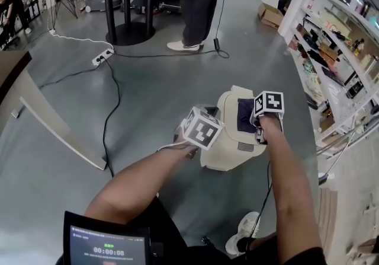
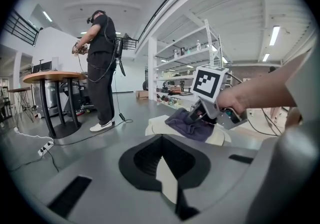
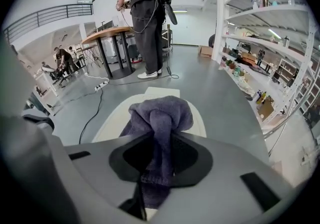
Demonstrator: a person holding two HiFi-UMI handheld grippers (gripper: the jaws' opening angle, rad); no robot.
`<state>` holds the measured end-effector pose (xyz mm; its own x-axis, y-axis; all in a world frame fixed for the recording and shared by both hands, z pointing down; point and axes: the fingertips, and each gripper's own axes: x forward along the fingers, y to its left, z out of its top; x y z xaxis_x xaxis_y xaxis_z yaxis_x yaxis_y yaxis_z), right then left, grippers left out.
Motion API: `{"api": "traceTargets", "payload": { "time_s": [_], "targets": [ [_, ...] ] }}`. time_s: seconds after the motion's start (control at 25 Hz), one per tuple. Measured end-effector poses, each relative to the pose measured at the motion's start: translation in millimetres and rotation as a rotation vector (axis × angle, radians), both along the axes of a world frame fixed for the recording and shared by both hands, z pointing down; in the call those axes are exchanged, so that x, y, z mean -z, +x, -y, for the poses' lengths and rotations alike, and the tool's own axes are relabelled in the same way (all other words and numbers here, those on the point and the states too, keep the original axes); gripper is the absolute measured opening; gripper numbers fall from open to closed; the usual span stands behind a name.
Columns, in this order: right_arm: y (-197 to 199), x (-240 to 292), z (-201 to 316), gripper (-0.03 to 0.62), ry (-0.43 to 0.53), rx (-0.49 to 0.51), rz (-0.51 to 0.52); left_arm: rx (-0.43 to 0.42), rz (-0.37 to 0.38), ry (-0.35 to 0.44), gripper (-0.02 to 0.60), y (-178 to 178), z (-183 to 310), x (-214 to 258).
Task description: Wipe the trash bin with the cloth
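Right hand-held gripper (image 3: 155, 178) is clamped on the cloth (image 3: 160, 118) on top of the bin (image 1: 228, 145), centre-right of the head view, and the left hand-held gripper (image 2: 167, 178) looks pinched on its rim, so I'd press flat and wipe in slow overlapping strokes.

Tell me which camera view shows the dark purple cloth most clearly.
The right gripper view: the dark purple cloth fills its centre, pinched by the right hand-held gripper over the cream plastic trash bin. The head view shows only a small dark patch; the left gripper view shows it sideways, partly covered.
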<state>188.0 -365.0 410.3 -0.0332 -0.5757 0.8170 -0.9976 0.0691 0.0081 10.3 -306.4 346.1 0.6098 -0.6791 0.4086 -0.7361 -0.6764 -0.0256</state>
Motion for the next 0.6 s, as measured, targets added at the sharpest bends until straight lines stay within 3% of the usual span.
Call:
{"api": "traceTargets", "payload": {
  "time_s": [0.44,0.6],
  "targets": [
    [79,-8,-29,0.081,0.005,-0.090,-0.023,-0.052,0.046,-0.001,-0.003,34,-6,-11],
    [84,-3,-40,0.081,0.025,-0.095,-0.026,-0.070,0.054,-0.006,-0.003,42,-5,-12]
  ]
}}
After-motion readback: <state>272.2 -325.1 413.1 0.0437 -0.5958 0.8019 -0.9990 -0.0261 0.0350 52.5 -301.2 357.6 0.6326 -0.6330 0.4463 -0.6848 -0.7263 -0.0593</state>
